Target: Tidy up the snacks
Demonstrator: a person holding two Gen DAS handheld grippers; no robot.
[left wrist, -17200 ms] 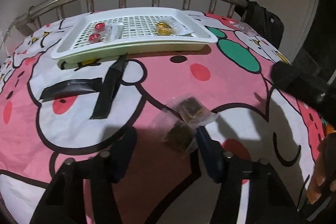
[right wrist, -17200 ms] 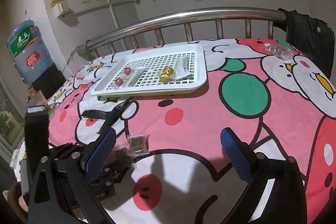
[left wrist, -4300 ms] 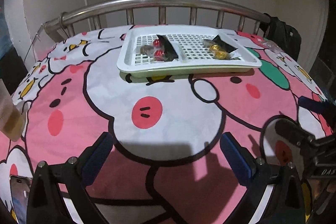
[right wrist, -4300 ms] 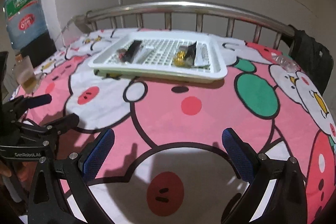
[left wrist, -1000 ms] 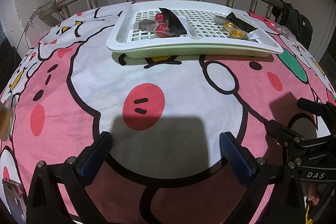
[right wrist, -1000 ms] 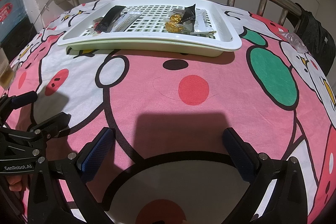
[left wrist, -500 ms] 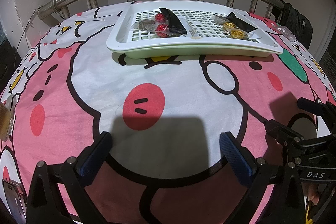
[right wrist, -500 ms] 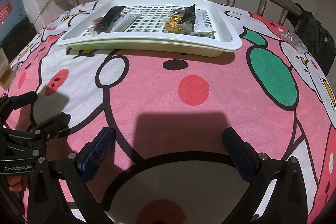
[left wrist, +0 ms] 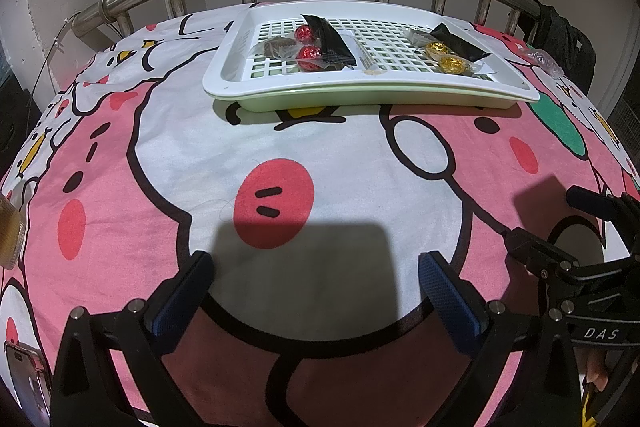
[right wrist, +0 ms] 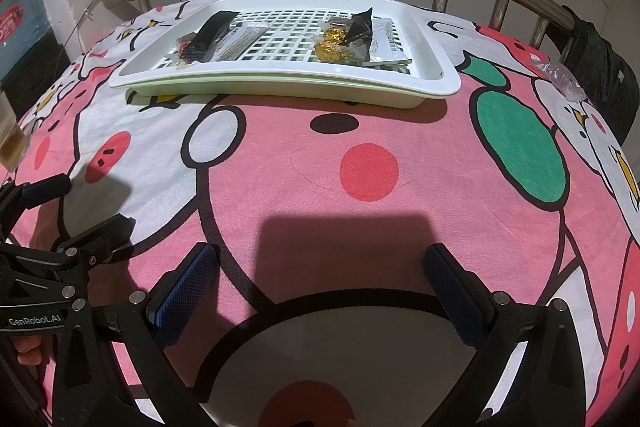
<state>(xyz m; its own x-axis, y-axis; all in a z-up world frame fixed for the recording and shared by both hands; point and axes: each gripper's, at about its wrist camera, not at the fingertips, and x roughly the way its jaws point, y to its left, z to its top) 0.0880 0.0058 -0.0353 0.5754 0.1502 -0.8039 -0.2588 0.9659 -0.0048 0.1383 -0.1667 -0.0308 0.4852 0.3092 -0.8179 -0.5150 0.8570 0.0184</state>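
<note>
Both left tongs (left wrist: 316, 287) and right tongs (right wrist: 320, 279) are gaping wide, empty. The white tray (left wrist: 240, 83), sitting upper centre on the bed, is holding two red candies (left wrist: 310, 53), two gold candies (left wrist: 444, 57), two black sachets (left wrist: 332, 41).

Counted on one white tray (left wrist: 224, 83): two red foil candies (left wrist: 310, 53), two gold foil candies (left wrist: 450, 63), two black sachets (left wrist: 332, 41), one brown clear-wrapped snack (left wrist: 278, 47); beside it, two grippers, left (left wrist: 316, 287) and right (right wrist: 320, 285).
</note>
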